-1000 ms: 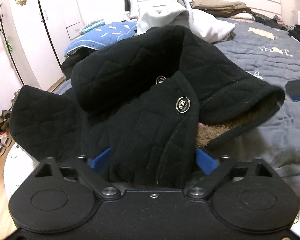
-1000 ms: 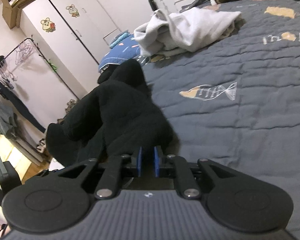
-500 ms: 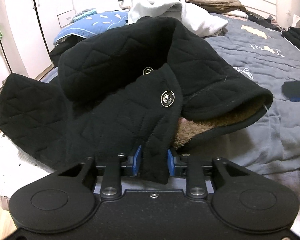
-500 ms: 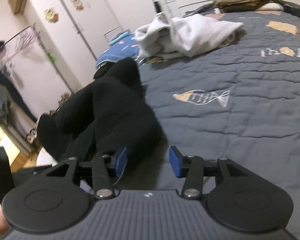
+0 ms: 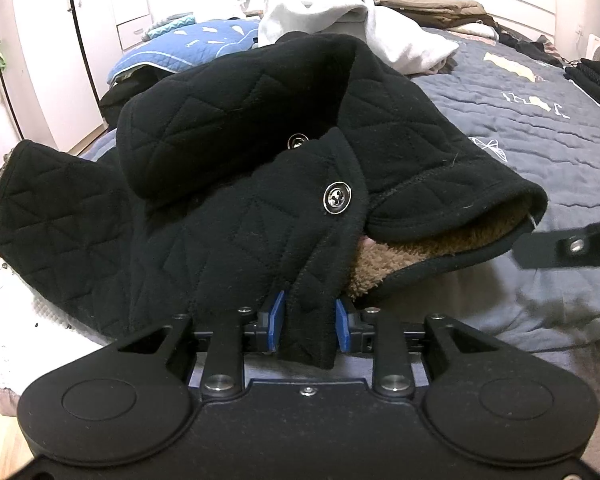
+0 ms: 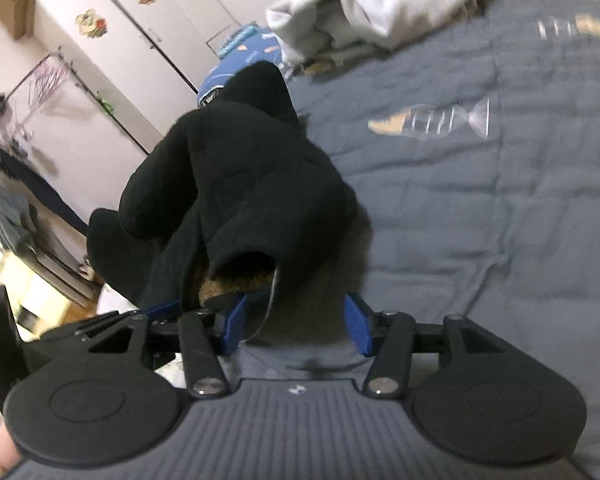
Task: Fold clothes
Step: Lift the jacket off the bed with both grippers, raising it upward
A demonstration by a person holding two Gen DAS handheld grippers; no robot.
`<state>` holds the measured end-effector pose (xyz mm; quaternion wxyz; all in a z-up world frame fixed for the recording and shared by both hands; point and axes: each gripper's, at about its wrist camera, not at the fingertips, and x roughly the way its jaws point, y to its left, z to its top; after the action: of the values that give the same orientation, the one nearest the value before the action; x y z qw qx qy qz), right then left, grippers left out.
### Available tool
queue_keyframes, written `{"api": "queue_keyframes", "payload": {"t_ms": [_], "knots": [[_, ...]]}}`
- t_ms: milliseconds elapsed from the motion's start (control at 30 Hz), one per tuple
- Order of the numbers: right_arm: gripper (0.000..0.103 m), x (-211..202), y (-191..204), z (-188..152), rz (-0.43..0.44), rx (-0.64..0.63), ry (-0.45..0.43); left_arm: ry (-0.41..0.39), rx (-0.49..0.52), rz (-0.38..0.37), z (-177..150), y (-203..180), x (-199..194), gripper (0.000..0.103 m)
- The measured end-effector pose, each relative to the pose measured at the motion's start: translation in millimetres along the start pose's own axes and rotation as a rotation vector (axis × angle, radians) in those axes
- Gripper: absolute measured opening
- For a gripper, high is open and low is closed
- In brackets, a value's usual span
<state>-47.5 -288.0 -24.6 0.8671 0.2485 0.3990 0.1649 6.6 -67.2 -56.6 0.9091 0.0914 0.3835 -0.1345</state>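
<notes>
Black quilted jacket with brown fleece lining [image 5: 236, 208] lay bunched on the near corner of the grey quilted bedspread [image 5: 560, 148], straight ahead of both tools. My left gripper [image 5: 307, 326] had its blue pads closed on the jacket's front placket edge, a narrow strip of black fabric pinched between them and hanging just below. Just above that grip I saw a silver snap button [image 5: 337, 198], with a second one [image 5: 298, 142] further up under the raised collar. To the left of my left gripper a quilted flap spread toward the bed's edge, where a white mattress rim and wooden floor showed. To the right, a hem curled open and showed the brown lining.

My right gripper [image 6: 296, 324] stood wide open and held nothing. Its left pad sat right at the jacket's open hem [image 6: 244, 276]; whether it touched I could not tell. Its right pad was over bare bedspread. From the left camera I saw part of that tool as a black bar [image 5: 568, 245] at the right, beside the curled hem.

Ahead and to the right of my right gripper the bedspread [image 6: 500, 200] was flat and open, with a fish print on it. Further ahead a crumpled white garment [image 6: 380, 8] lay well apart from the jacket. To the left stood a white wardrobe [image 6: 140, 40].
</notes>
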Motion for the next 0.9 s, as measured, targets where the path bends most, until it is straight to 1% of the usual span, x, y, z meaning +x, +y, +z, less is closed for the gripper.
{"api": "queue_keyframes", "payload": {"t_ms": [33, 67, 100, 233, 367, 567, 600, 633, 667, 767, 833, 867, 900], "knots": [[0.032, 3, -2, -1, 0.010, 0.022, 0.005, 0.000, -0.002, 0.000, 0, 1, 0, 0.029], [0.012, 4, -3, -2, 0.009, 0.026, 0.007, 0.000, -0.003, -0.001, 0, 1, 0, 0.029], [0.001, 5, -3, -3, 0.004, 0.031, 0.016, 0.001, -0.004, -0.001, 0, 2, 0, 0.029], [0.000, -3, 1, -7, 0.001, 0.007, 0.024, 0.002, -0.010, 0.001, 0, 4, 0, 0.030], [0.000, -15, 9, -11, -0.008, -0.044, 0.024, 0.002, -0.013, 0.003, 0, 5, 1, 0.030], [0.000, -32, 7, -11, -0.053, -0.079, 0.001, 0.006, -0.019, 0.007, 1, 5, 0, 0.031], [0.000, -35, 7, -11, -0.060, -0.085, -0.003, 0.005, -0.014, 0.018, 1, 4, 0, 0.033], [0.000, -38, 7, -11, -0.068, -0.091, -0.006, 0.002, -0.007, 0.033, 1, 2, 0, 0.040], [0.001, -41, 6, -11, -0.075, -0.097, -0.010, -0.001, 0.000, 0.048, 1, 0, -1, 0.045], [0.004, -49, 6, -11, -0.098, -0.114, -0.022, -0.022, 0.022, 0.072, 2, -4, -4, 0.046], [0.008, -52, 7, -7, -0.099, -0.127, -0.052, -0.027, 0.021, 0.075, 2, -4, -4, 0.046], [0.013, -53, 7, -5, -0.100, -0.133, -0.067, -0.022, 0.019, 0.077, 2, -3, -3, 0.046], [0.022, -55, 8, -4, -0.100, -0.139, -0.082, -0.017, 0.016, 0.077, 2, -3, -2, 0.045]]}}
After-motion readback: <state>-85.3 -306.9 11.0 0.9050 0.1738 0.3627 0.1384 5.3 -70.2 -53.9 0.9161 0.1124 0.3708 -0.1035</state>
